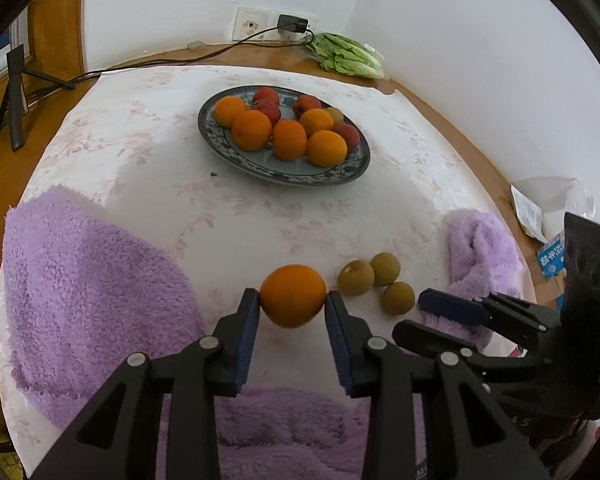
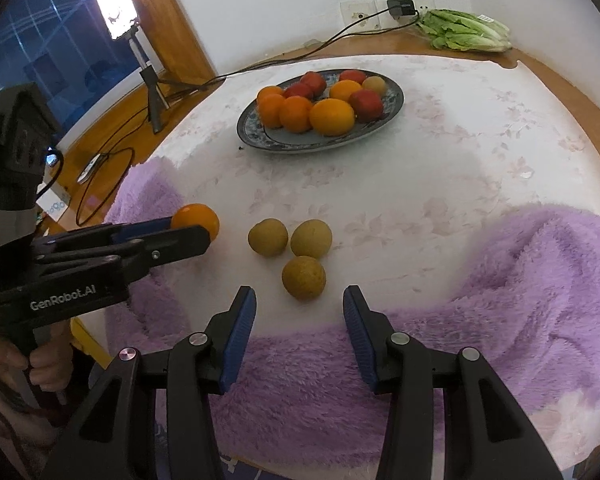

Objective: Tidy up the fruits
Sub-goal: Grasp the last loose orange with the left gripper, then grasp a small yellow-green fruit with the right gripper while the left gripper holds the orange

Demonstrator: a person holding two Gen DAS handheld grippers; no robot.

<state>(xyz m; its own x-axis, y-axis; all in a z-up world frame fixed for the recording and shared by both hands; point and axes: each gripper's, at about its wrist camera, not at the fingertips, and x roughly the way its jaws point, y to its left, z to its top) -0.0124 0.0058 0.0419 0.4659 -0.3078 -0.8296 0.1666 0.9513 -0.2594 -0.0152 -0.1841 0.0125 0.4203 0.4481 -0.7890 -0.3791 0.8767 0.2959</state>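
Observation:
My left gripper (image 1: 292,298) is shut on an orange (image 1: 293,295), its blue pads pressing both sides; whether the orange rests on the tablecloth I cannot tell. From the right wrist view the same gripper (image 2: 188,232) reaches in from the left with the orange (image 2: 196,218) at its tip. Three brownish-green round fruits (image 2: 268,237) (image 2: 311,239) (image 2: 304,278) lie in a cluster on the cloth. My right gripper (image 2: 299,294) stands open just short of the nearest one, touching nothing. A blue patterned plate (image 1: 260,168) further back holds several oranges and red fruits.
A purple fluffy towel (image 2: 540,280) wraps the near edge of the round table on both sides. Lettuce (image 1: 348,56) lies by the wall at the back. A cable runs from a wall socket (image 1: 292,24). A tripod (image 1: 16,100) stands left of the table.

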